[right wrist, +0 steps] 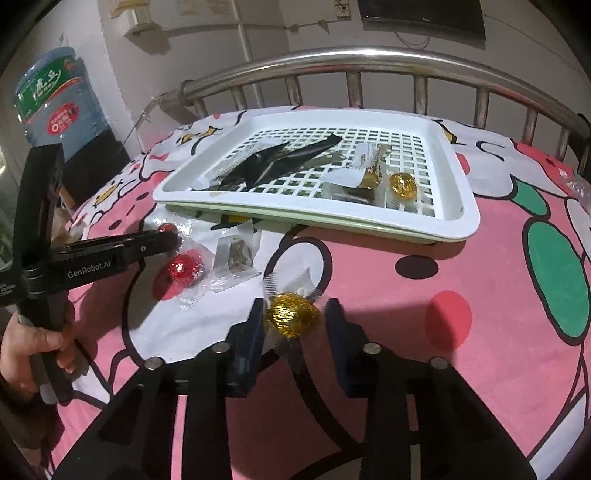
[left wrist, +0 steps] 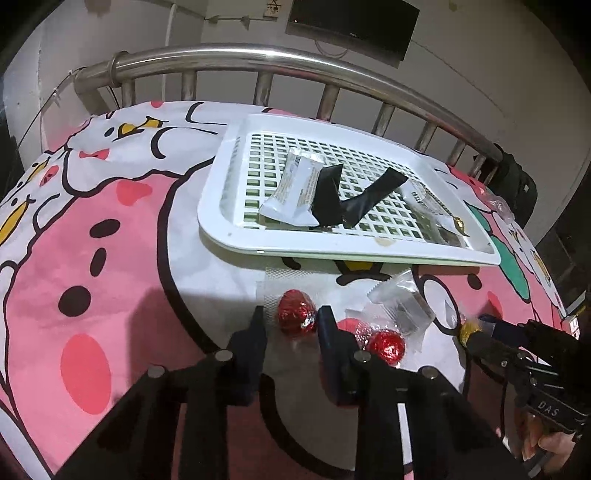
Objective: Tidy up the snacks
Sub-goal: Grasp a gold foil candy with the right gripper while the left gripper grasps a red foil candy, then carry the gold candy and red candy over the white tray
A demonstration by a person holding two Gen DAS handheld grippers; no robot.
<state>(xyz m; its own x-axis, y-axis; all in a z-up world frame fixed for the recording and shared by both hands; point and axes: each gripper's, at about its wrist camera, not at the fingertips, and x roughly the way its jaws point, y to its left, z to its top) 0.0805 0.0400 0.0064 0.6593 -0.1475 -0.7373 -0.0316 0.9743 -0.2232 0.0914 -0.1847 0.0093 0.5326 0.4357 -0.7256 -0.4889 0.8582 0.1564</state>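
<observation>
A white lattice tray [left wrist: 236,236] [right wrist: 458,221] lies on the pink cartoon bedspread and holds white and black snack packets and a gold foil candy [right wrist: 403,184]. My left gripper [left wrist: 290,319] has its jaws around a red foil candy [left wrist: 295,312] on the bed, fingers touching or nearly touching it. A second red candy [left wrist: 386,345] [right wrist: 183,269] and a clear packet [left wrist: 404,306] [right wrist: 236,254] lie beside it. My right gripper [right wrist: 295,314] [left wrist: 476,328] has a gold foil candy [right wrist: 291,314] between its fingers, with a small gap at the right finger.
A steel bed rail [left wrist: 258,55] [right wrist: 369,59] runs behind the tray. A blue water jug [right wrist: 55,96] stands at the far left. A clear wrapper [right wrist: 576,184] lies at the right edge of the bed. A dark screen [left wrist: 351,22] hangs on the wall.
</observation>
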